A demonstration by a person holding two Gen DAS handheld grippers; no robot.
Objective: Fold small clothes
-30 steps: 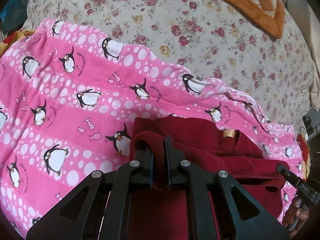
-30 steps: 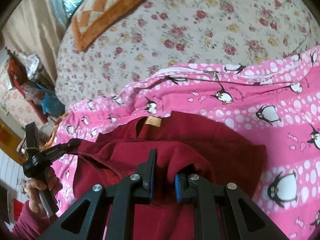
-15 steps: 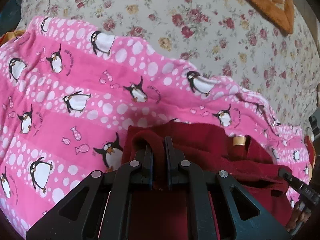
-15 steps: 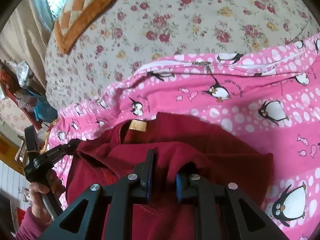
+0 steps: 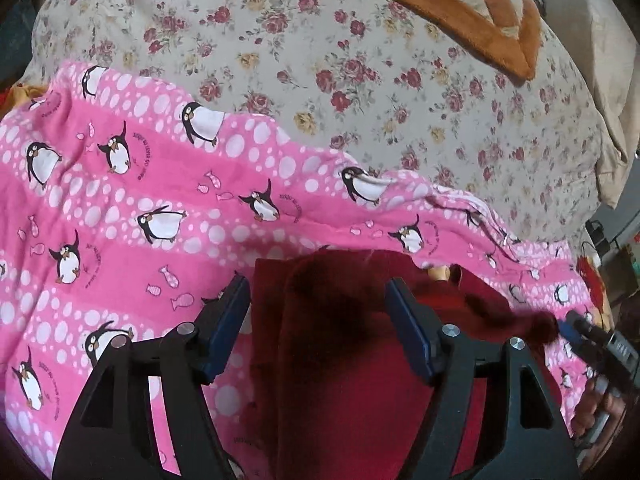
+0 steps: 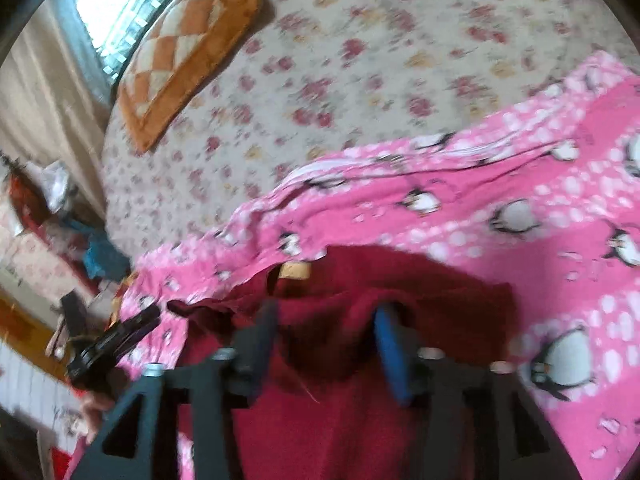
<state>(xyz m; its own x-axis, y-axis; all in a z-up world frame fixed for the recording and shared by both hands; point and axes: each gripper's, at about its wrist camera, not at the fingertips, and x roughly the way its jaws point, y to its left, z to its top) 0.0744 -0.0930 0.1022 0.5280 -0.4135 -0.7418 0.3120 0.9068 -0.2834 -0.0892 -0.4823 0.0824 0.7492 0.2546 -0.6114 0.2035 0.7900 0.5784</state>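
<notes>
A small dark red fleece garment (image 5: 344, 360) with a tan neck label (image 5: 438, 272) lies on a pink penguin blanket (image 5: 120, 208). My left gripper (image 5: 318, 304) straddles the garment's left fold. Its jaws are opening, and the blue pads stand clear of the cloth between them. In the blurred right wrist view, my right gripper (image 6: 326, 328) hangs over the same garment (image 6: 360, 420). Its jaws are opening too, with a hump of red fleece loose between them. Each gripper also shows at the edge of the other's view: the right gripper (image 5: 572, 326) and the left gripper (image 6: 152, 314).
A floral bedsheet (image 5: 360, 60) covers the bed beyond the blanket. An orange checked cushion (image 5: 460, 4) lies at the far end. Clutter and a blue bag (image 6: 100, 256) sit off the bed's left side. A hand (image 5: 600, 412) holds the right gripper's handle.
Both grippers were shut on folds of the red garment. Both have now spread their jaws and let the cloth go. The right wrist view has gone blurry.
</notes>
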